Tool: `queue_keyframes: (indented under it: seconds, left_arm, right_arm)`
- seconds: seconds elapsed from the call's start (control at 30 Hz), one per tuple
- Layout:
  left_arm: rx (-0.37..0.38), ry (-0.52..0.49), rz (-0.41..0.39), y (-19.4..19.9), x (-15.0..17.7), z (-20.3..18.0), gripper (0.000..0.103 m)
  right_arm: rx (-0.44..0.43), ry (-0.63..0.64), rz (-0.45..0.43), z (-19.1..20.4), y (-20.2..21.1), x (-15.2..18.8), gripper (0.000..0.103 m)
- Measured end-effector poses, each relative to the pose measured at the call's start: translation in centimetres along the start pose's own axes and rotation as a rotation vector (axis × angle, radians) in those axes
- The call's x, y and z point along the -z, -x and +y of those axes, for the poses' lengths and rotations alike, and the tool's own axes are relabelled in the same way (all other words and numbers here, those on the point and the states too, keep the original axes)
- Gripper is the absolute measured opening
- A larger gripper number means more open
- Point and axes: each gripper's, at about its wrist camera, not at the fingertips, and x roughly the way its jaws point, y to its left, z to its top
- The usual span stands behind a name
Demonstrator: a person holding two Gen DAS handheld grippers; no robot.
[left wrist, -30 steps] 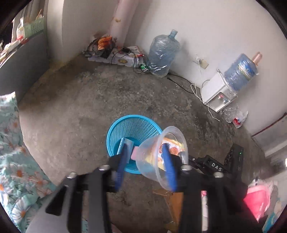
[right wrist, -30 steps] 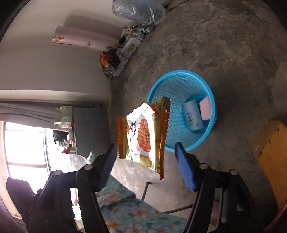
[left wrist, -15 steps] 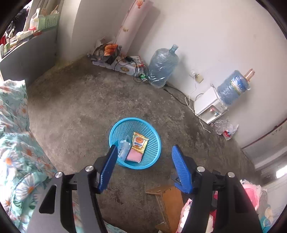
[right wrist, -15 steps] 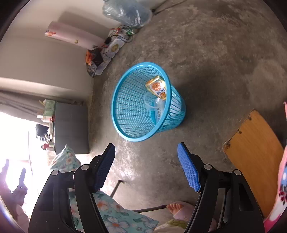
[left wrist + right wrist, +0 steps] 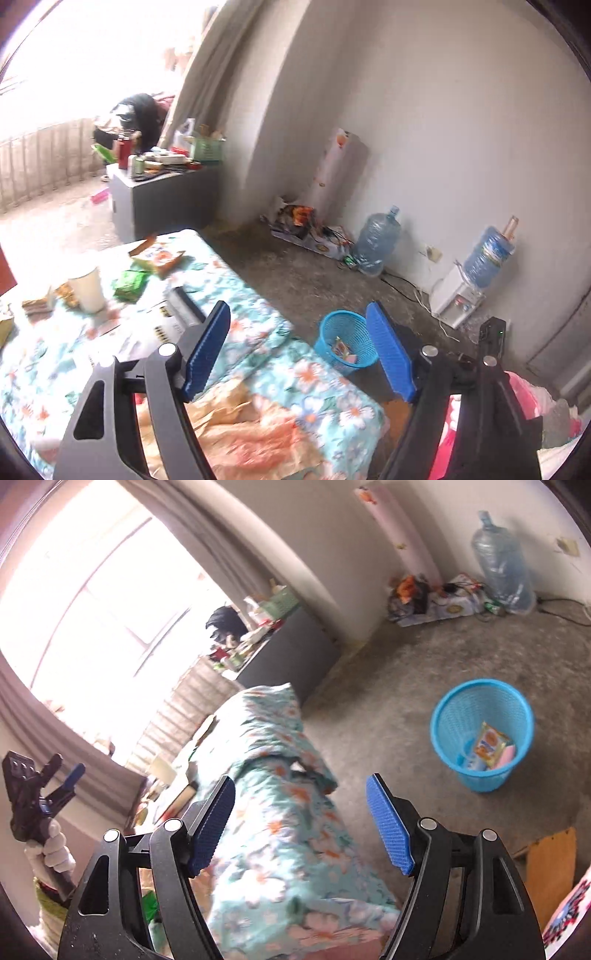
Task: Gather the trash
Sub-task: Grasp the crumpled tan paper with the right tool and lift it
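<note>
Several scraps on the bed point(image 5: 258, 332) at ten o'clock blur beyond naming. We hold our left tool point(image 5: 301, 354) and right tool point(image 5: 301, 827) spread apart, released and empty, above the floral cover. At two o'clock, the blue basket point(image 5: 448, 716) holds a snack wrapper point(image 5: 489, 744).

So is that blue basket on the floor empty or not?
Not empty. The basket stands upright with a few pieces of trash at the bottom, including an orange wrapper.
</note>
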Motion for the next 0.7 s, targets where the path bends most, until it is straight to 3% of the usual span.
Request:
queue_keyframes:
  seconds: [0.13,0.23,0.33,0.53,0.7]
  left_arm:
    - [-0.154,0.076,-0.058,7.4,4.8,4.4,0.074]
    - [-0.197,0.156,-0.087,11.0,8.7,6.5,0.074]
    - [-0.222,0.196,-0.099,13.2,11.4,8.1,0.074]
    - [-0.207,0.232,-0.096,13.3,13.4,9.4,0.074]
    - [-0.187,0.237,-0.068,12.1,14.0,10.1,0.074]
  right_arm:
    - [-0.138,0.058,0.152,4.9,-3.7,1.5,0.074]
    - [-0.185,0.133,0.242,8.7,-6.1,4.0,0.074]
    - [-0.213,0.291,0.310,13.5,-7.8,6.4,0.074]
    - [-0.196,0.710,0.385,21.1,-12.0,9.1,0.084]
    - [-0.341,0.893,0.516,23.4,-16.3,9.4,0.090]
